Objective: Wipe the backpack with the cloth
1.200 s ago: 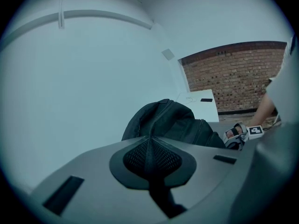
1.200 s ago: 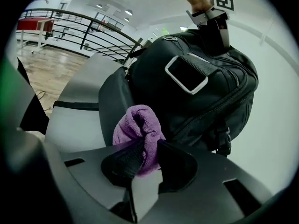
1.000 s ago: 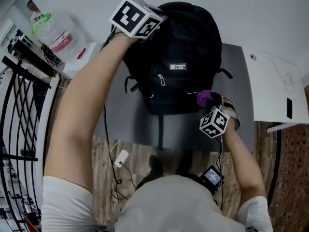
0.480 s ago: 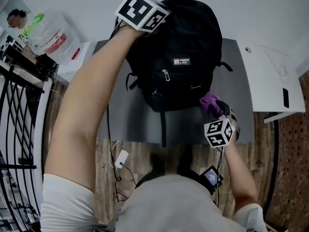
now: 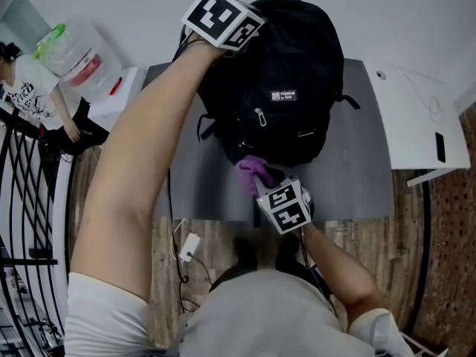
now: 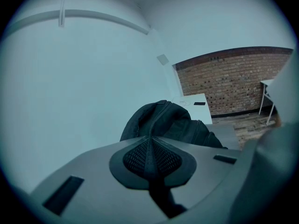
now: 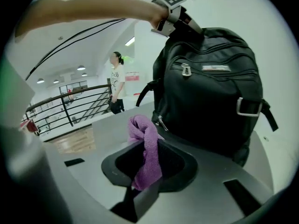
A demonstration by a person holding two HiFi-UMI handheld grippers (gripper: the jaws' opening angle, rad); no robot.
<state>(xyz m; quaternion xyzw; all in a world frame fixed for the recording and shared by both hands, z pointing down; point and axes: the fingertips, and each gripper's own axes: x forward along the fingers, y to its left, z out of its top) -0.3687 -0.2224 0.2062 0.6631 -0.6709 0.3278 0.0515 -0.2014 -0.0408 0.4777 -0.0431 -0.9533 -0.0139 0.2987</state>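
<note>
Backpack (image 5: 286, 88) was stood upright on the grey table (image 5: 357, 169); the purple cloth (image 5: 253, 171) was clamped in the right gripper (image 7: 148, 162) near its base, while the left gripper (image 6: 150, 157) was closed tight at its top.

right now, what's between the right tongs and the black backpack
The purple terry cloth, pinched in the right tongs, reaching toward the black fabric backpack; clearest in the right gripper view.

Print on the backpack (image 5: 297, 50) label (image 5: 287, 95) (small white patch): illegible.
</note>
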